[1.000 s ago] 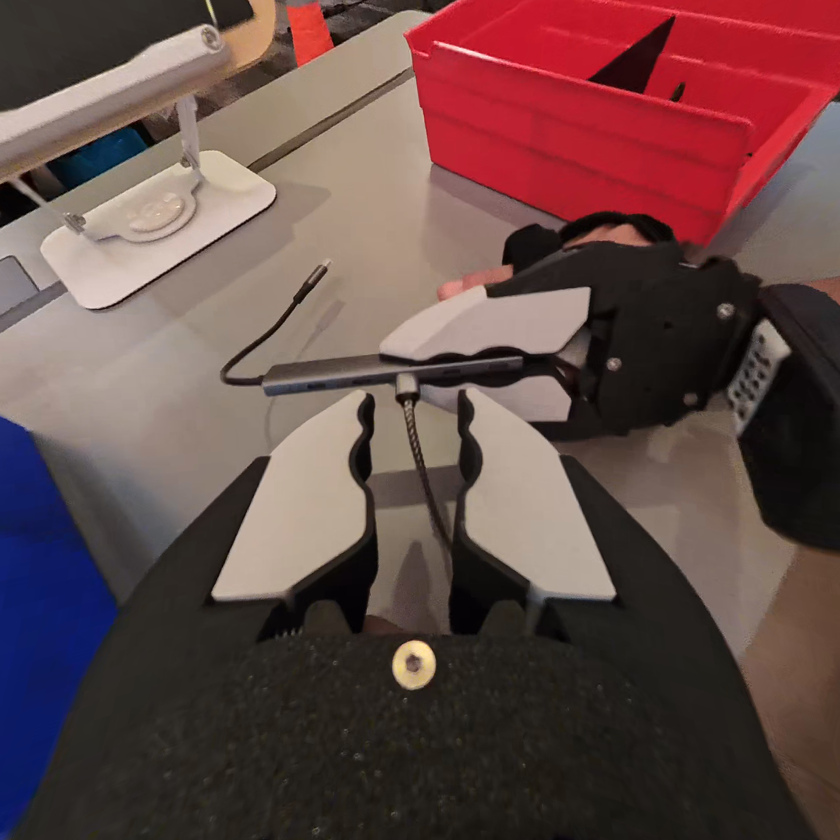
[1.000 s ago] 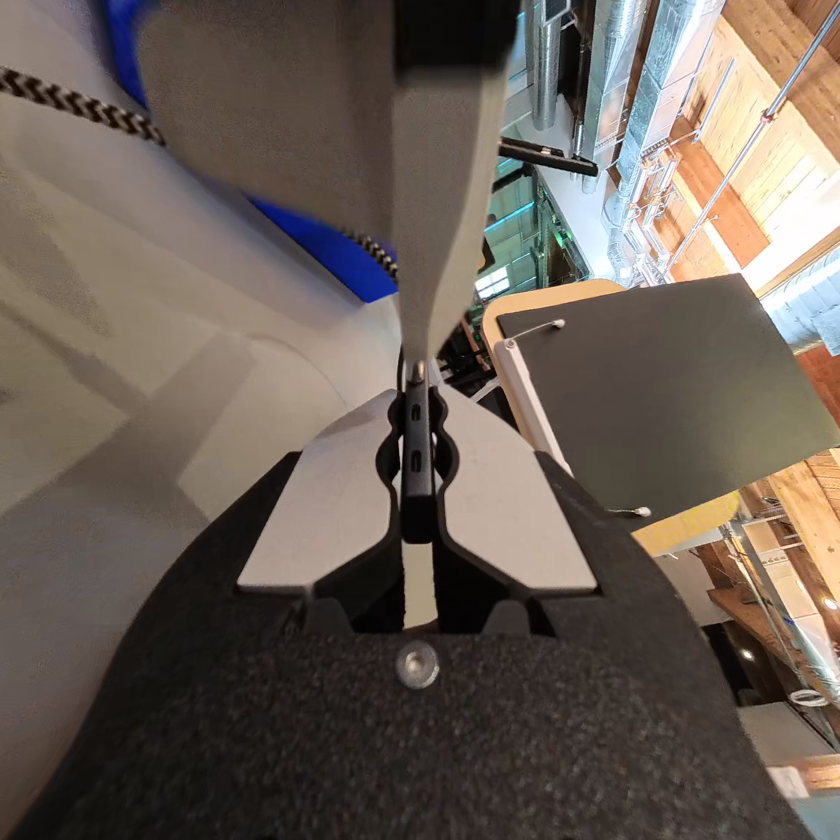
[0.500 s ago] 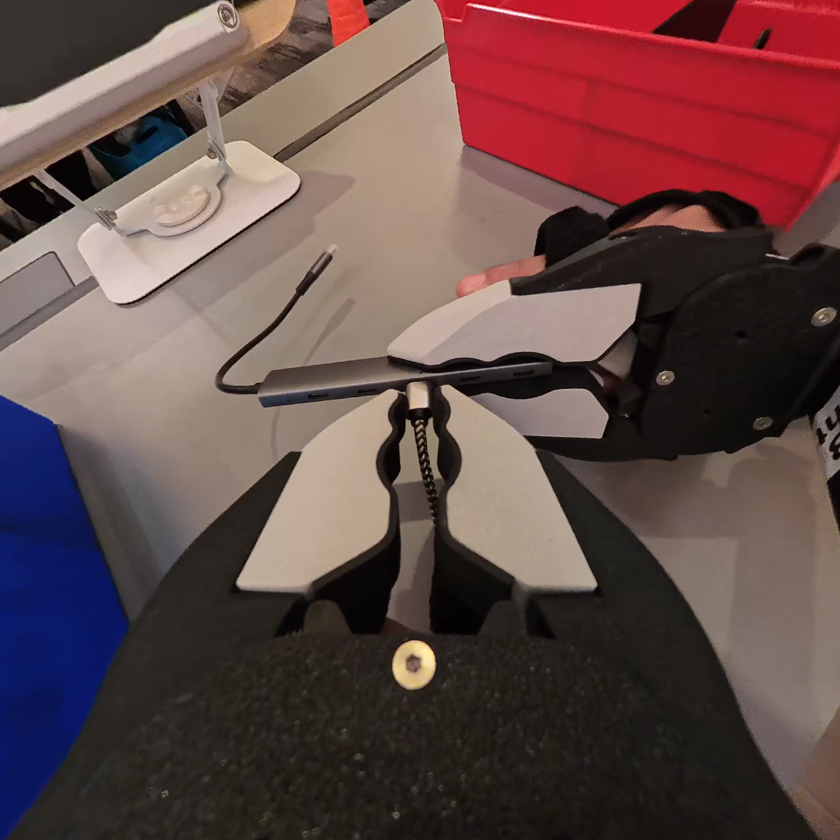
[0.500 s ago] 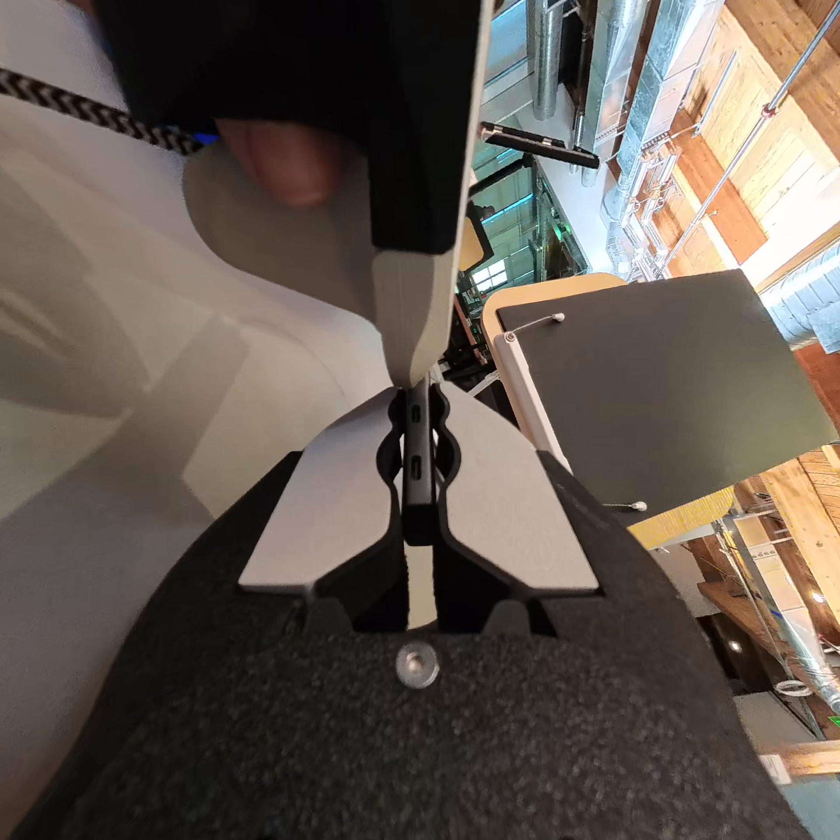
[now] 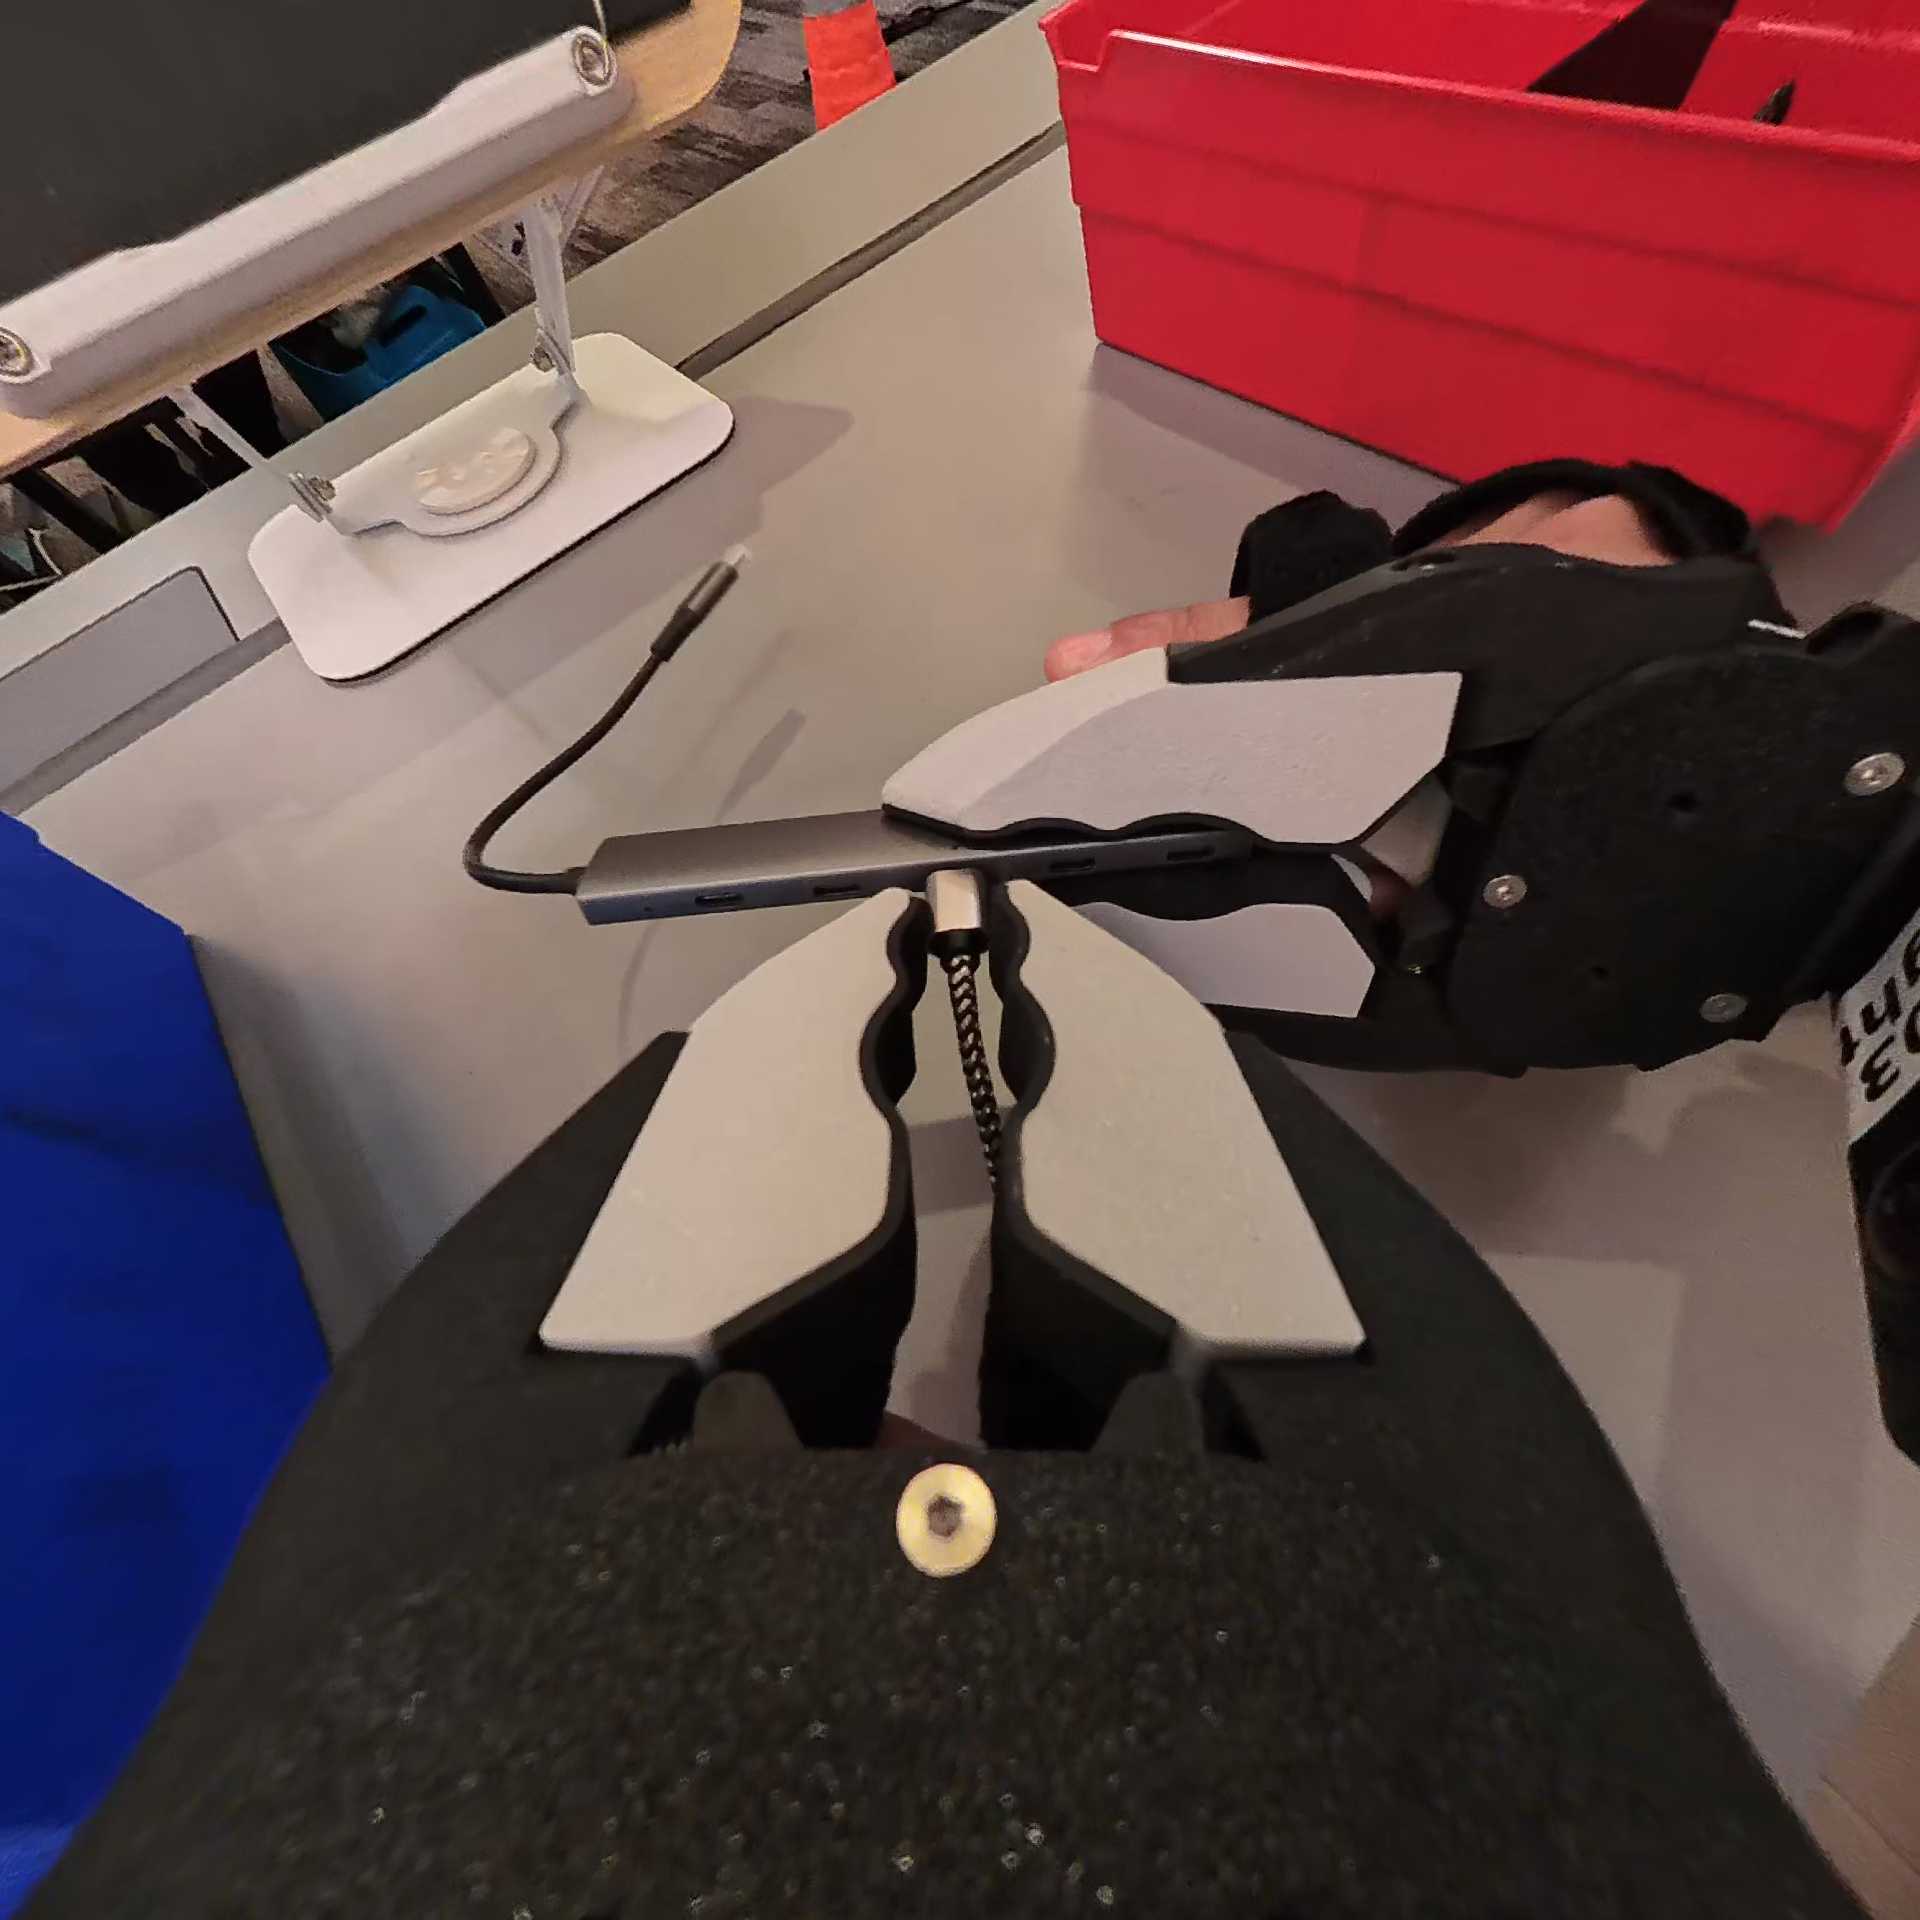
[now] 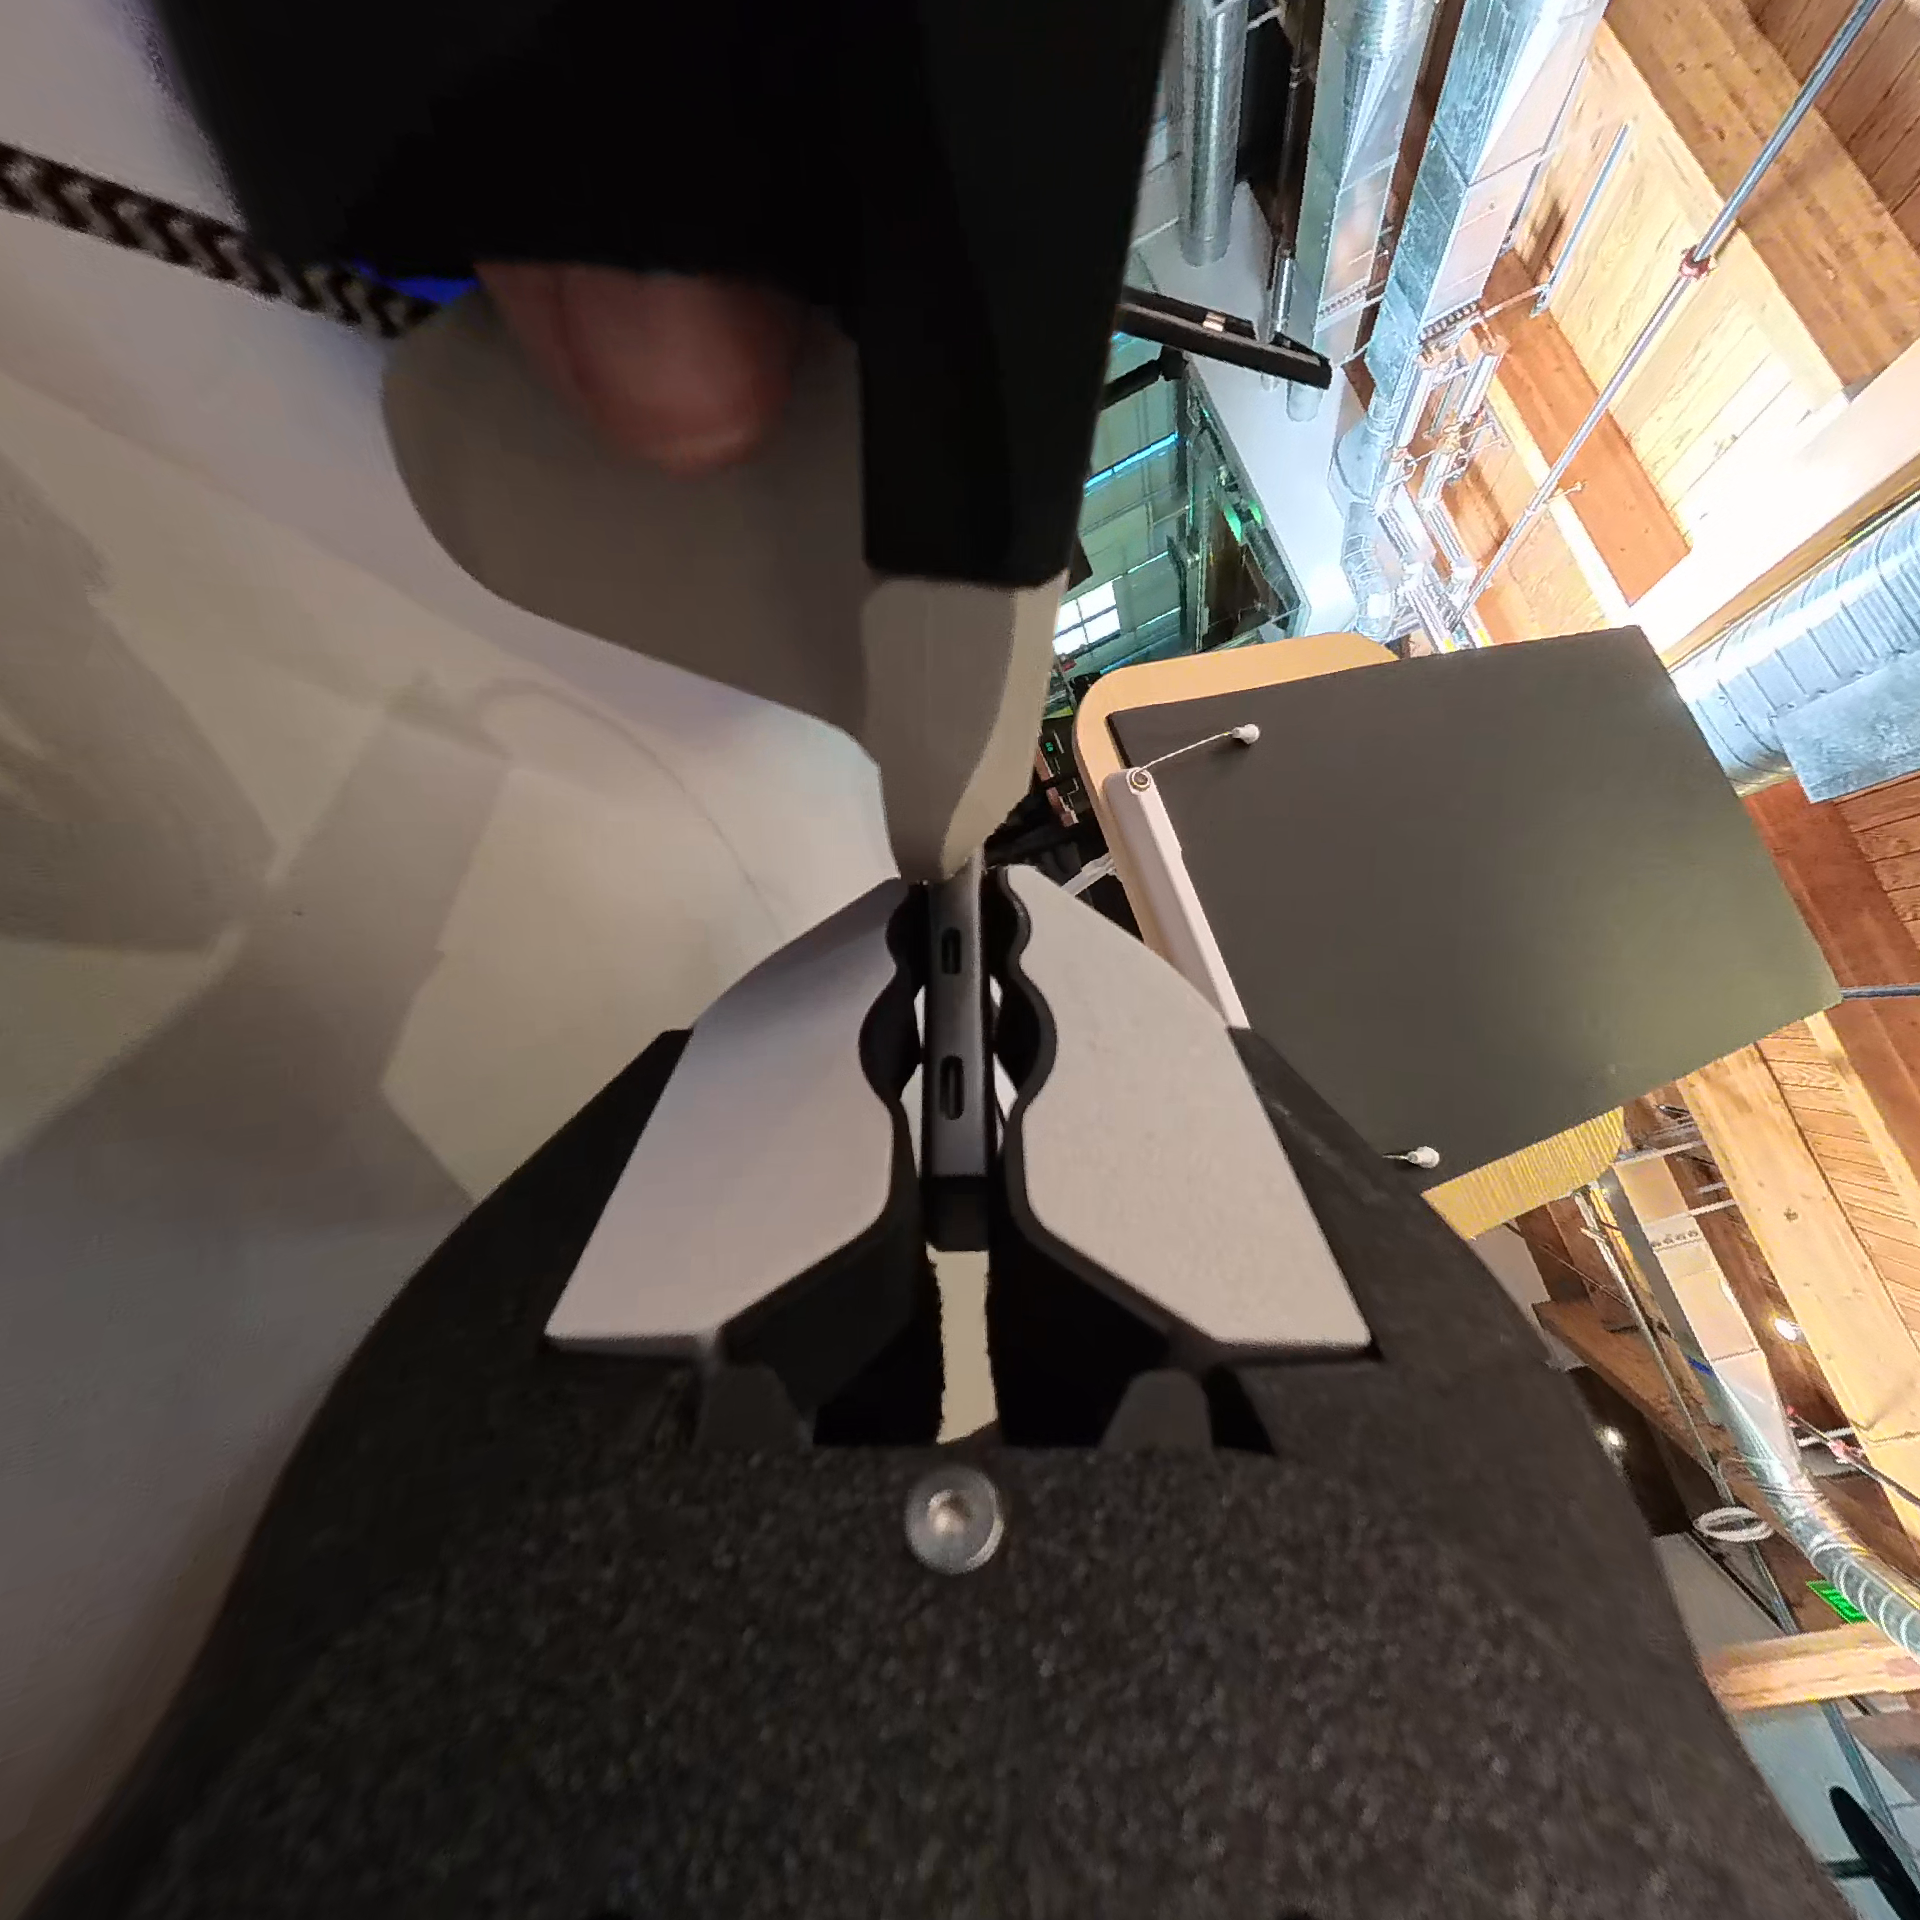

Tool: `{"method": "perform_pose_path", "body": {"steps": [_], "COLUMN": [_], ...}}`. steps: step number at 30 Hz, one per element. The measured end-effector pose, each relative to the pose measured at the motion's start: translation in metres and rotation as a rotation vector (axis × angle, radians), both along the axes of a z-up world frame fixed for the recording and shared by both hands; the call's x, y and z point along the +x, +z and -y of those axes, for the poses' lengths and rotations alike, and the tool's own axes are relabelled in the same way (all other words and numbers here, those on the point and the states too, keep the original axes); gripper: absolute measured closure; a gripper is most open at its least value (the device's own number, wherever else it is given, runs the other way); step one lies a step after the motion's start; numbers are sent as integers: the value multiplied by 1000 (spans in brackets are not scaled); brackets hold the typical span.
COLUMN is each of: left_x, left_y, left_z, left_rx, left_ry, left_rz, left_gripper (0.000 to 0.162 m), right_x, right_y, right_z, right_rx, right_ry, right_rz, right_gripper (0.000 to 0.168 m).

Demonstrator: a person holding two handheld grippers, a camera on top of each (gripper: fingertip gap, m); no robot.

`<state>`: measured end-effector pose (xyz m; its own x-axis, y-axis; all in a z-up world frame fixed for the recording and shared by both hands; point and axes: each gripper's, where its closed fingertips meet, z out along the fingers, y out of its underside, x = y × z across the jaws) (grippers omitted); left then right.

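A slim grey USB hub (image 5: 748, 868) is held level above the grey table (image 5: 935, 499). My right gripper (image 5: 1039, 862) comes in from the right and is shut on the hub's right end. A black-and-white braided cable (image 5: 971, 1039) ends in a silver plug (image 5: 954, 896) seated in the hub's near side. My left gripper (image 5: 961, 914) is shut on that plug. The hub's own short black lead (image 5: 582, 748) curls back to the table. In the right wrist view my right gripper (image 6: 956, 904) clamps the hub (image 6: 958, 1039) edge-on, with a left finger (image 6: 935, 727) at its tip.
A red divided bin (image 5: 1455, 260) stands at the back right. A white stand (image 5: 488, 499) carrying a dark panel sits at the back left. Something blue (image 5: 104, 1247) lies at the left edge. A gloved hand (image 5: 1558, 540) holds the right gripper. Only a small space, under 4 cm, lies between the two pairs of fingers.
My left gripper has moved forward to the hub and its fingers have closed from wide open onto the silver plug. The right gripper has kept its hold on the hub.
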<state>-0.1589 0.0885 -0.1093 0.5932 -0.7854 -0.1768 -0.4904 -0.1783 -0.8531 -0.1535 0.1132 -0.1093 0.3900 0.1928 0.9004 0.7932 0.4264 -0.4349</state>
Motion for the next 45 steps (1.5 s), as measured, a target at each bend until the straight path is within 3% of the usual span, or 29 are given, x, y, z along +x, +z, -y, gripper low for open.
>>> {"method": "perform_pose_path", "body": {"steps": [16, 22, 30, 39, 42, 43, 45], "left_x": [-3, -1, -4, -9, -34, -45, -49], "left_y": [1, 8, 4, -1, 35, 49, 57], "left_z": [6, 18, 28, 30, 14, 7, 10], "left_rx": [14, -134, -198, -184, -136, -104, -83], "left_ry": [-7, -207, -296, -308, -244, -226, -236], "left_rz": [-20, 113, 162, 80, 197, 214, 202], "left_gripper": [151, 151, 151, 151, 151, 151, 151], "right_x": [-3, -7, -12, -12, 20, 25, 18], "right_y": [0, 7, 4, -2, -5, 4, 2], "right_z": [2, 21, 29, 29, 4, 2, 5], "right_rx": [3, -28, 40, 25, -3, -13, 18], "right_ry": [5, 243, 263, 232, 81, 72, 79], "right_rz": [2, -93, -52, -3, 3, -75, -30], "right_gripper": [157, 158, 158, 157, 158, 158, 158]}}
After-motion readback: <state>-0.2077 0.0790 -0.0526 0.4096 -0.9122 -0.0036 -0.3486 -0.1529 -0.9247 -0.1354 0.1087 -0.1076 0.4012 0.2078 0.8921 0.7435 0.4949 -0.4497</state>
